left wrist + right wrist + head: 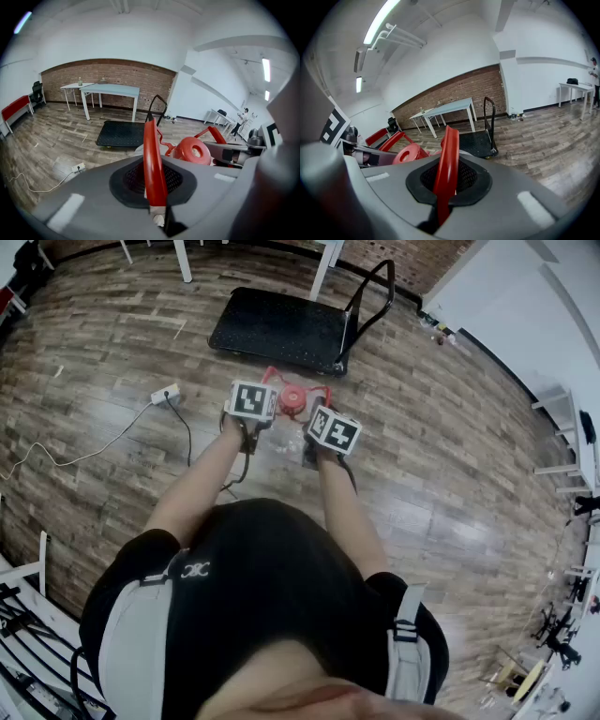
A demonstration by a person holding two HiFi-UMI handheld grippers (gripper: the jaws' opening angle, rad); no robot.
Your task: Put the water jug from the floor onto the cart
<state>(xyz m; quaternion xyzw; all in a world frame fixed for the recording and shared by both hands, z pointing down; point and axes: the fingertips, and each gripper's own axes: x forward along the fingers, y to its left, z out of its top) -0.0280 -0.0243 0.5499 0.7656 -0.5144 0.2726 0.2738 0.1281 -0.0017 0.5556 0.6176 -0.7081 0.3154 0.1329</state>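
- The left gripper point(153, 187) is pressed together on one red handle strap point(151, 150) of the water jug point(292, 401). The right gripper point(445, 187) is clamped the same way on the other strap point(448, 154).
- The jug hangs between the two grippers with its red cap point(194, 151) up, over the wooden floor point(441, 446) just on the near side of the cart point(277, 329). No view shows whether its base is off the boards.
- Both grippers should probably rise together and level, so the jug stays upright and neither strap takes all the load.
- The straps look thin and smooth, so a firm pinch and a slow carry without swinging seem wise.
- The jug is best set down mid-deck, away from the push handle point(373, 296) at the cart's right end.
- The jaws should let go only once the deck bears the weight.
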